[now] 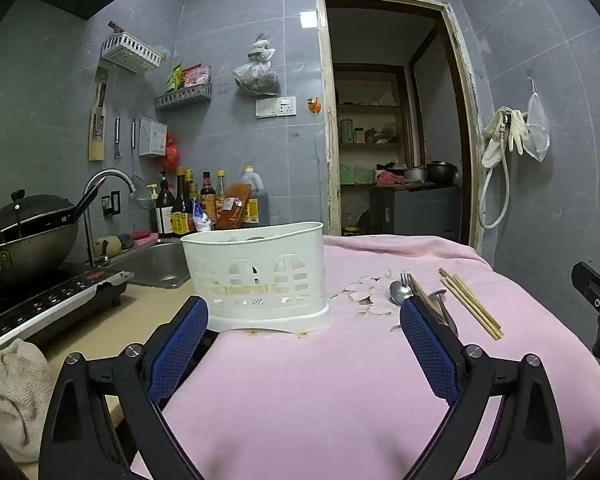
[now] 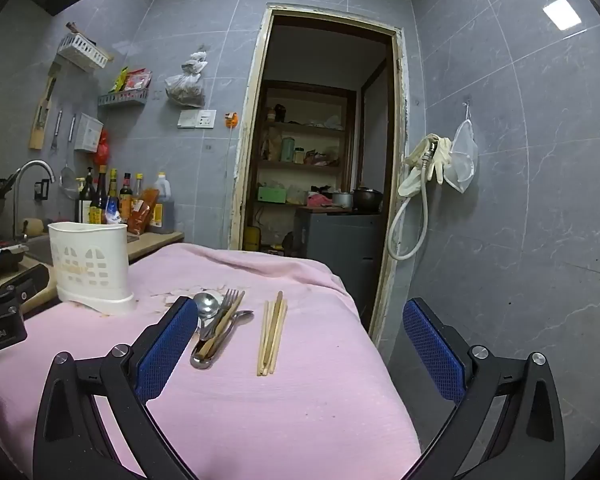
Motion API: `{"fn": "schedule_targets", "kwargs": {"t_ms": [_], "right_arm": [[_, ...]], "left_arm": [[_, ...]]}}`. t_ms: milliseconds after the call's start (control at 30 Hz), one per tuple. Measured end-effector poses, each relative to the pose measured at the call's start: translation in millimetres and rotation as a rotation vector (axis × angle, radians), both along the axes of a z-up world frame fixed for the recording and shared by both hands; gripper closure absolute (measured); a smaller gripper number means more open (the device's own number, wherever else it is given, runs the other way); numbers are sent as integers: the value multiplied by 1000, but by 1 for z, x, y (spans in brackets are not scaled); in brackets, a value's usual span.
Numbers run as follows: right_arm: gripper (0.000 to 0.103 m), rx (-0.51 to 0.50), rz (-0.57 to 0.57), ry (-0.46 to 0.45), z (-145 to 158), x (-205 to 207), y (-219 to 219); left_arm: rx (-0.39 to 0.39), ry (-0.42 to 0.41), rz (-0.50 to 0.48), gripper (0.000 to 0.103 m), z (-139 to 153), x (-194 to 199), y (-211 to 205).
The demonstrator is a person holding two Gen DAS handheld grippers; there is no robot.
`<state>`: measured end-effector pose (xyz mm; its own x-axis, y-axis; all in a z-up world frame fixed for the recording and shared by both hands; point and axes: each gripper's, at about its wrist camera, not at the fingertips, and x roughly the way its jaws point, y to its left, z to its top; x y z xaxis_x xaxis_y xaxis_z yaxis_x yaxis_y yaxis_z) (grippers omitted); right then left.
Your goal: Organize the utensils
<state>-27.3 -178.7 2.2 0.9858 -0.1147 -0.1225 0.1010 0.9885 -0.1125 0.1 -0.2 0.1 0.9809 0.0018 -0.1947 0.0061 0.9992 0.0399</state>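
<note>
the white caddy (image 2: 90, 266) stands at the pink cloth's (image 2: 300, 400) far left corner, apparently the destination. to its right lie spoons and fork (image 2: 216, 324) heaped together, chopsticks (image 2: 272, 332) beyond them. the left gripper (image 1: 304, 320) and right gripper (image 2: 296, 332) both hang wide and empty, nothing yet picked.

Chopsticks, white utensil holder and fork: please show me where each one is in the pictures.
chopsticks (image 2: 272, 334): right wrist view, middle of the bundle's length.
white utensil holder (image 1: 256, 276): left wrist view, front perforated wall.
fork (image 2: 229, 298): right wrist view, on the tines.
</note>
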Motion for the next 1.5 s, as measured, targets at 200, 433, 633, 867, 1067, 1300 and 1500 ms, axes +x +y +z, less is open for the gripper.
{"fn": "schedule_targets", "kwargs": {"t_ms": [200, 433, 633, 867, 1067, 1300, 1500], "right_arm": [[0, -1, -2, 1, 0, 2, 1], [0, -3, -1, 4, 1, 4, -1], [0, -5, -2, 6, -2, 3, 5], [0, -7, 0, 10, -3, 4, 10], [0, -6, 3, 11, -7, 6, 15], [0, -6, 2, 14, -6, 7, 14], [0, -6, 3, 17, -5, 7, 12]], "left_arm": [[-6, 2, -2, 9, -1, 1, 0], [-11, 0, -2, 9, -3, 1, 1], [-14, 6, -4, 9, -3, 1, 7], [-19, 9, -2, 9, -5, 3, 10], [-21, 10, -1, 9, -7, 4, 10], [-18, 10, -1, 8, -6, 4, 10], [-20, 12, -1, 8, -8, 4, 11]]}}
